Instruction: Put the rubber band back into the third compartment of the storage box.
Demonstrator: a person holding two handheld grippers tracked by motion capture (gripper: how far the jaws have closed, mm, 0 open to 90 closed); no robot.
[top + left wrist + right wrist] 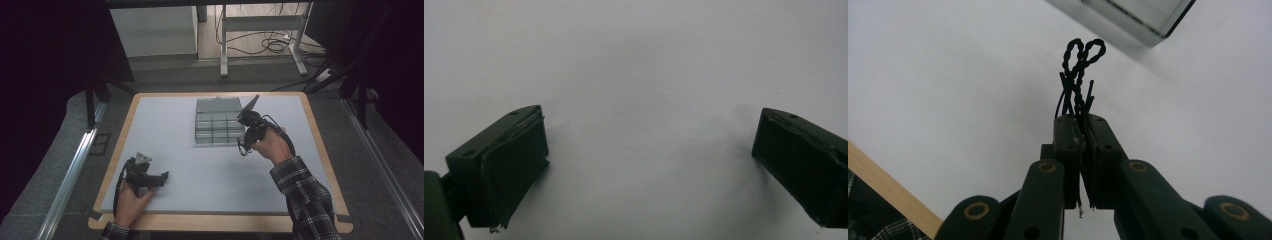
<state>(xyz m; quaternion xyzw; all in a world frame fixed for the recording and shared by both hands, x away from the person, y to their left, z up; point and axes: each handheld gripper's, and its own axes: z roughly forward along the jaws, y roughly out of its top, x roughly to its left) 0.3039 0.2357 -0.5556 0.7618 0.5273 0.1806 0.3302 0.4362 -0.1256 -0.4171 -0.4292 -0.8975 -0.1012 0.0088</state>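
Observation:
My right gripper (1080,120) is shut on a small bundle of black twisted wire ties (1079,70), whose looped ends stick out past the jaw tips. In the high view the right gripper (245,141) hangs over the mat just off the front right corner of a clear compartment box (216,122), with the wire ties (241,148) dangling below it. A corner of the box (1143,22) sits at the top of the right gripper view. At the front left of the mat, my left gripper (162,178) rests low. The left gripper (651,125) is open wide, with bare white surface between its jaws.
A light grey mat (200,165) covers the wooden table (220,222). Dark curtains stand left and right, and a desk frame with cables (265,45) is beyond the far edge. The person's plaid sleeve (305,195) lies over the table's front right.

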